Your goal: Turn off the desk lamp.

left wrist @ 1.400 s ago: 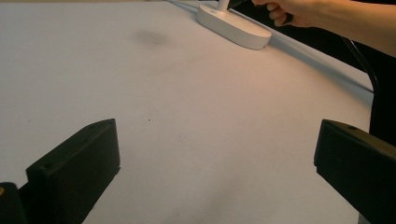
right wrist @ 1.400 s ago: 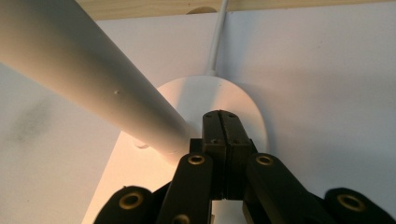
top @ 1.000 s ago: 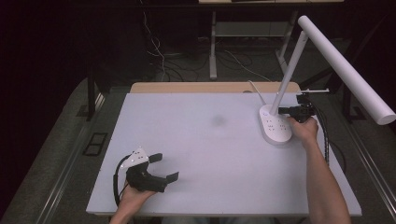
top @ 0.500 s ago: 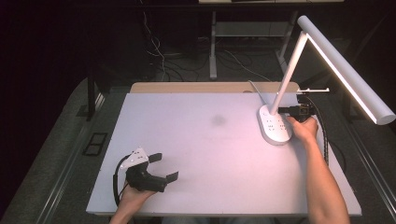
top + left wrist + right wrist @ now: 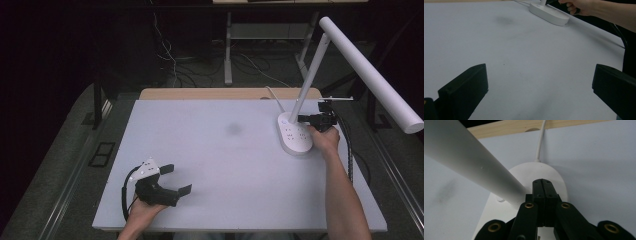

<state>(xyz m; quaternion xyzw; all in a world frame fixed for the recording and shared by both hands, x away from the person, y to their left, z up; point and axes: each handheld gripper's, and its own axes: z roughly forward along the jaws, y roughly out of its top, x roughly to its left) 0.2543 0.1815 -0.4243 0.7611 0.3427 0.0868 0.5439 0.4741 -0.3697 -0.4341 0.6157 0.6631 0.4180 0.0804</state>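
Observation:
A white desk lamp stands at the table's far right, with an oval base (image 5: 295, 136), a slanted stem (image 5: 310, 75) and a long head (image 5: 372, 75). My right gripper (image 5: 300, 119) is shut, its tips over the base beside the stem. In the right gripper view the closed tips (image 5: 542, 183) sit on or just above the base (image 5: 554, 173), with the stem (image 5: 474, 167) close on the left. My left gripper (image 5: 177, 179) rests open at the near left of the table, holding nothing; its jaws stand wide apart in the left gripper view (image 5: 540, 85), where the lamp base (image 5: 549, 15) lies far off.
The pale table (image 5: 225, 150) has a faint dark smudge (image 5: 233, 129) near its middle. The lamp's white cable (image 5: 540, 142) runs off the back edge over a wooden strip (image 5: 225, 93). Dark floor, cables and desk legs lie beyond.
Half a second ago a bright strip showed under the lamp head; now the head looks dull and the table dimmer. Neither gripper has visibly moved.

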